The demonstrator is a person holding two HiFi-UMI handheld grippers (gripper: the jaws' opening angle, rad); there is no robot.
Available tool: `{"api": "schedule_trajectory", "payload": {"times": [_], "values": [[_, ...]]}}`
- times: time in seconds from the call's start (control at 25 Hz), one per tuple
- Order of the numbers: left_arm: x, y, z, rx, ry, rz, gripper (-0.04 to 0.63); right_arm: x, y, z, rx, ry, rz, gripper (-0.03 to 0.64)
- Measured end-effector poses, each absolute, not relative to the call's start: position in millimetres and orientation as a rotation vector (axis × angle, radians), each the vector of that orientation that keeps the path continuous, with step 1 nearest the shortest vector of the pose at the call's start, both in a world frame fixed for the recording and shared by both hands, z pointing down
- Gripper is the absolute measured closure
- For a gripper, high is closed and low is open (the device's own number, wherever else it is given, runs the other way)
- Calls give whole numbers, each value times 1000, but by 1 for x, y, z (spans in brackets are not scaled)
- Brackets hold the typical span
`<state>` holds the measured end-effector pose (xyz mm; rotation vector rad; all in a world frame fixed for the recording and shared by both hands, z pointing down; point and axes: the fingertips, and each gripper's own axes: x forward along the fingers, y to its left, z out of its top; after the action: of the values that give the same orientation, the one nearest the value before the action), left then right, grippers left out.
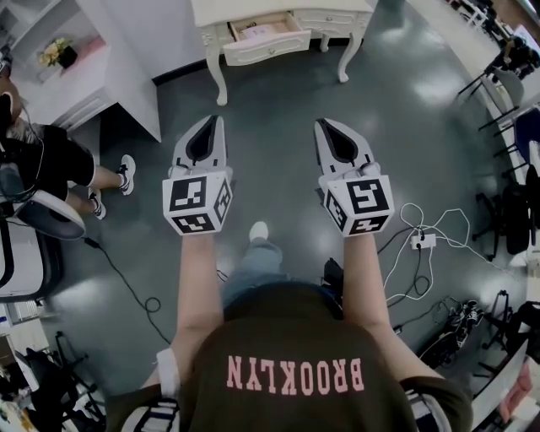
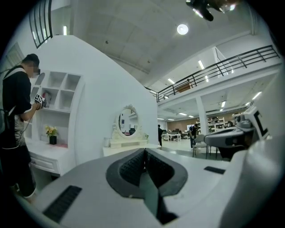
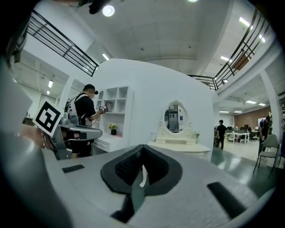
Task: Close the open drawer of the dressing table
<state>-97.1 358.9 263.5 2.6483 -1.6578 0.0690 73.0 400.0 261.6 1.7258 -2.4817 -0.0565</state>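
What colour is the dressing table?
Creamy white; the dressing table shows best in the head view.

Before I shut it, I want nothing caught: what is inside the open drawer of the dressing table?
The drawer holds something flat and pinkish; what it is I cannot tell. Its back end is covered by the tabletop.
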Motion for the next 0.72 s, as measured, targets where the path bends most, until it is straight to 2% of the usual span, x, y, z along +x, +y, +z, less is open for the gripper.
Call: {"api": "schedule_trajectory", "payload": {"times": [0.36,0.72], "values": [[-107,252,270,2666,-1591,73,592,66,300,268,1799,-2427,-9,623],[-121,191,272,2700,-1545,82,592,43,238,270,1799,-2400,-29,623]]}}
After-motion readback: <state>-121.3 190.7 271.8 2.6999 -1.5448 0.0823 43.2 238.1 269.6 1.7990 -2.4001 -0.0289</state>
